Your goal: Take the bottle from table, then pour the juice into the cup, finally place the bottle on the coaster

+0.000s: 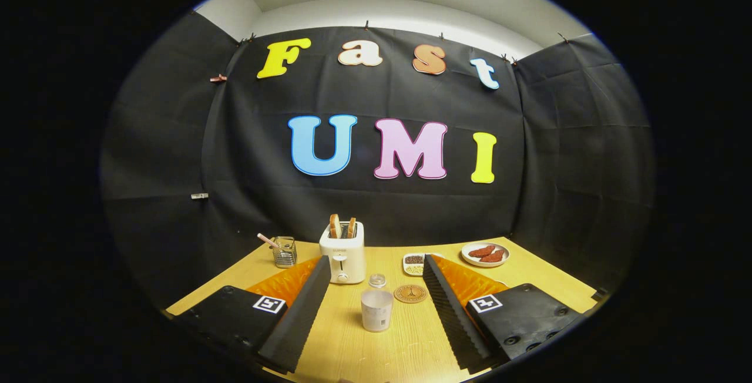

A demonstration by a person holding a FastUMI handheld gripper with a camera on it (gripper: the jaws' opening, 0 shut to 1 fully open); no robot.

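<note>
Tongs [376, 289] are spread wide with nothing in them, hovering over the tabletop [405, 348]. Bottle [376, 309] stands between the fingers, cup [377, 281] just behind it, coaster [410, 294] right beside.

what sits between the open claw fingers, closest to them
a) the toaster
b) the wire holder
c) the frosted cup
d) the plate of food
c: the frosted cup stands on the table between the fingers of the open claw, nearer than the toaster behind it; the plate of food and the wire holder lie farther off to the sides.
</note>
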